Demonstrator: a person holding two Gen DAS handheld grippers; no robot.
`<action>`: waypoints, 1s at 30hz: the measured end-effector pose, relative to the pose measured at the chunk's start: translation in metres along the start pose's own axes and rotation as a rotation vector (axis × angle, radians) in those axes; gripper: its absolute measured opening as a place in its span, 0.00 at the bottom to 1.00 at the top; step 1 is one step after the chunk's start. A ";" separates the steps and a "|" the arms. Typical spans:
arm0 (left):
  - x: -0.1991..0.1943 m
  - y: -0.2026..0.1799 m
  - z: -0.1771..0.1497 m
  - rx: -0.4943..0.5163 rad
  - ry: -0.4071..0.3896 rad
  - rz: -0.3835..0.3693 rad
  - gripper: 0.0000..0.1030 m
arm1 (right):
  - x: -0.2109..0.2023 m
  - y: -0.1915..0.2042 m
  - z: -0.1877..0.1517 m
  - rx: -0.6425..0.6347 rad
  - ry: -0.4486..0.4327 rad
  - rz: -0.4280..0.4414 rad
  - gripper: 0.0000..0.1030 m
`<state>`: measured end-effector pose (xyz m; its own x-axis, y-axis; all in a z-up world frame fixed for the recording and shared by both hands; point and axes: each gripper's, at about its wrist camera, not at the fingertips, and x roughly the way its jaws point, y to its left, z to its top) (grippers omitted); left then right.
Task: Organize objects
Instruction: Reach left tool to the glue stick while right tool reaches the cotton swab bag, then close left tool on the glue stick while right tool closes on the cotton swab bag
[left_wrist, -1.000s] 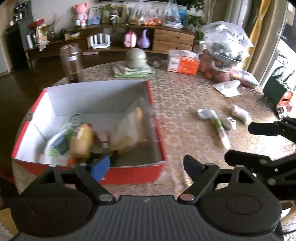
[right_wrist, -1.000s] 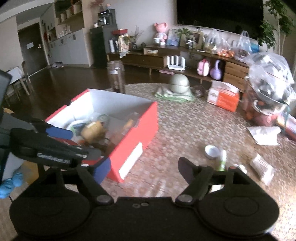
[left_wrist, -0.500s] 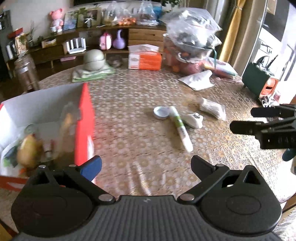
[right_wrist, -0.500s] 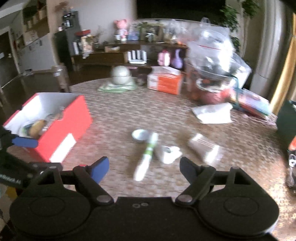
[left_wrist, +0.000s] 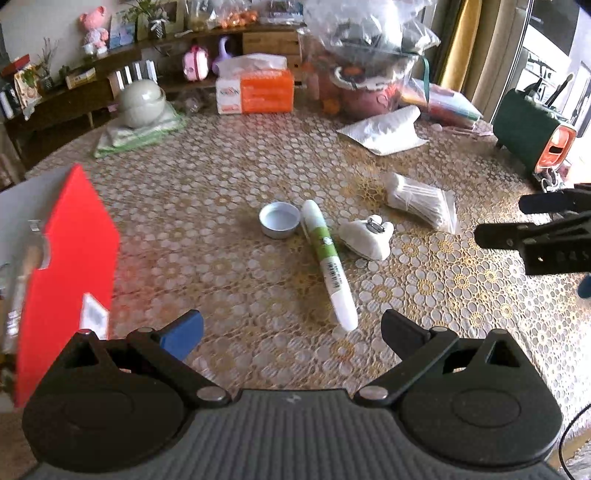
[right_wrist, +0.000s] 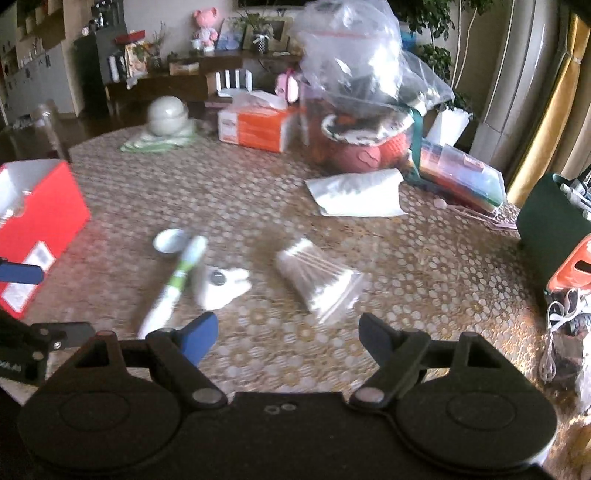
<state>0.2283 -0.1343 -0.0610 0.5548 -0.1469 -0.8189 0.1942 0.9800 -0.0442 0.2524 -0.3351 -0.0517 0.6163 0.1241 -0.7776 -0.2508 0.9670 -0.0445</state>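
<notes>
On the lace-covered table lie a green-and-white tube (left_wrist: 328, 264) (right_wrist: 173, 284), a small round lid (left_wrist: 279, 220) (right_wrist: 170, 240), a white lump with a metal clip (left_wrist: 366, 236) (right_wrist: 221, 282) and a clear bag of cotton swabs (left_wrist: 421, 201) (right_wrist: 317, 277). The red box (left_wrist: 62, 266) (right_wrist: 35, 225) stands at the left. My left gripper (left_wrist: 291, 330) hangs open and empty just short of the tube's near end. Over the table in front of the swab bag, my right gripper (right_wrist: 286, 332) is open with nothing in it; its fingers (left_wrist: 535, 232) also show at the left view's right edge.
At the back stand an orange tissue box (left_wrist: 258, 90), a pale round jar on a green cloth (left_wrist: 142, 98), a big plastic bag of goods (right_wrist: 365, 92) and a white pouch (right_wrist: 356, 194). A dark green case (right_wrist: 550, 225) sits at the right edge.
Both grippers have swung right, away from the red box and down toward the loose items. The left jaws have opened wider; the box now sits at the views' left edge.
</notes>
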 end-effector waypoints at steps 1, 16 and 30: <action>0.006 -0.002 0.003 -0.002 0.007 -0.002 1.00 | 0.006 -0.004 0.002 0.002 0.007 0.000 0.81; 0.070 -0.008 0.025 -0.018 0.045 0.005 1.00 | 0.090 -0.028 0.027 -0.039 0.085 0.018 0.81; 0.085 -0.013 0.029 -0.008 0.020 -0.005 0.89 | 0.126 -0.031 0.036 -0.031 0.087 0.043 0.79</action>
<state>0.2961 -0.1639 -0.1137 0.5376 -0.1488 -0.8300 0.1902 0.9803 -0.0525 0.3642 -0.3412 -0.1257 0.5375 0.1440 -0.8309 -0.2991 0.9538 -0.0282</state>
